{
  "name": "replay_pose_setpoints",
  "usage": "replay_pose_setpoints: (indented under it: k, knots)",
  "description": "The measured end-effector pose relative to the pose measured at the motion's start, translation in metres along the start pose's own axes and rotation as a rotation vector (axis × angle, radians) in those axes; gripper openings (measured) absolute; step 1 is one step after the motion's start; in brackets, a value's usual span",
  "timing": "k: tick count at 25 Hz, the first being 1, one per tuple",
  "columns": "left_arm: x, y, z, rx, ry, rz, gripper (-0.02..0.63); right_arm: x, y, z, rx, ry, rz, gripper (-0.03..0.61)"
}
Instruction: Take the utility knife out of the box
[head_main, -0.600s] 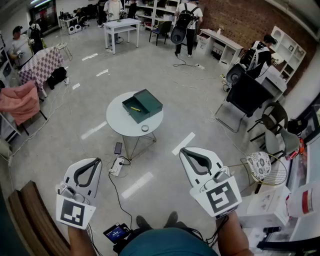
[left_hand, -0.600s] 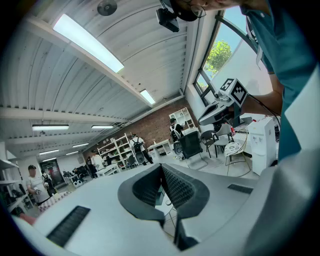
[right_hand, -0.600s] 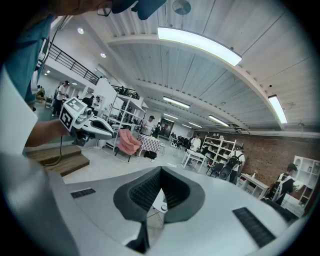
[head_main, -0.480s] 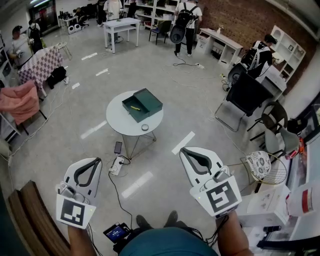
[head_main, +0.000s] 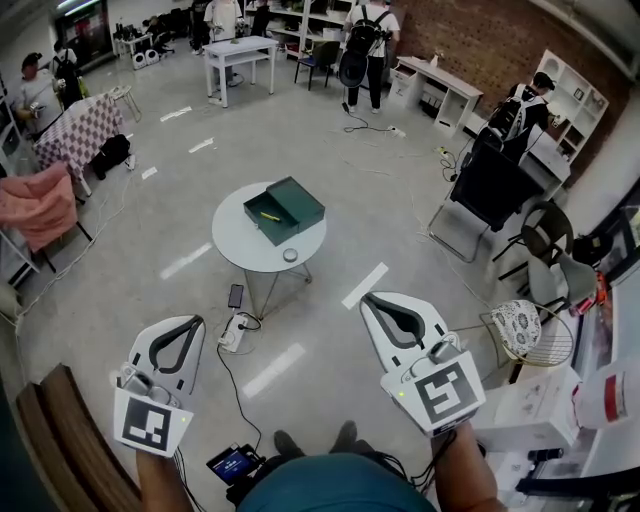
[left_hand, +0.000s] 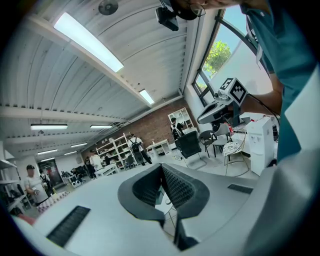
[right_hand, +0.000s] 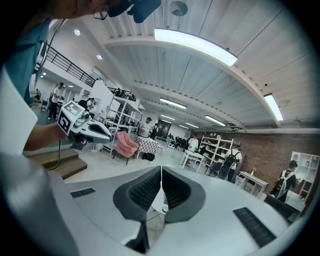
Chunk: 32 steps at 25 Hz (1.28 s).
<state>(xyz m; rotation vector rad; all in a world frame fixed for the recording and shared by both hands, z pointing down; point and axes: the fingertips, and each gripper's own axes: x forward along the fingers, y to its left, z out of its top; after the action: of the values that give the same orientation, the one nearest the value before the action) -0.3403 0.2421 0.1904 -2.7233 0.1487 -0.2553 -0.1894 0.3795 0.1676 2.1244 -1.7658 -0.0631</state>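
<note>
Head view: left gripper (head_main: 192, 323) and right gripper (head_main: 373, 299) both closed, box (head_main: 286, 211) well apart.

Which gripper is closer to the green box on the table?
Right, slightly. The right gripper hangs short of the green box, off to its right; the left gripper is farther back, to its left.

The person is holding the left tongs (head_main: 192, 322) and the right tongs (head_main: 371, 300) forward, both closed and empty.

No readable text, labels, brands or numbers.
</note>
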Motion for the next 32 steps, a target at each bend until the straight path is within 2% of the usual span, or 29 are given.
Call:
replay_pose_setpoints:
  k: [5, 8, 13, 15, 18, 21, 24, 27, 32]
  knots:
    - [0.001, 0.0, 0.002, 0.0, -0.01, -0.007, 0.018, -0.001, -0.003, 0.003, 0.024, -0.012, -0.019, 0.038]
    - [0.005, 0.001, 0.0, 0.017, -0.006, -0.015, 0.018, 0.001, -0.007, 0.004, 0.002, -0.008, -0.015, 0.037]
    - [0.024, 0.007, -0.007, 0.035, 0.012, -0.003, 0.018, 0.024, -0.027, -0.004, 0.017, 0.001, -0.005, 0.037]
    - [0.034, 0.01, -0.006, 0.048, 0.019, 0.015, 0.018, 0.035, -0.038, -0.008, 0.024, 0.003, 0.014, 0.037]
    - [0.049, 0.012, -0.005, 0.006, 0.049, 0.055, 0.018, 0.049, -0.058, -0.015, 0.028, -0.007, 0.048, 0.037]
    - [0.074, 0.012, 0.002, 0.048, 0.068, 0.072, 0.018, 0.063, -0.084, -0.026, 0.036, -0.009, 0.076, 0.037]
    - [0.097, 0.01, 0.006, 0.025, 0.081, 0.109, 0.018, 0.074, -0.111, -0.038, 0.037, 0.015, 0.099, 0.037]
    - [0.121, 0.006, 0.009, 0.063, 0.097, 0.117, 0.018, 0.087, -0.135, -0.05, 0.034, -0.001, 0.129, 0.037]
    - [0.159, 0.006, 0.005, -0.012, 0.128, 0.173, 0.018, 0.115, -0.167, -0.064, 0.021, -0.047, 0.197, 0.037]
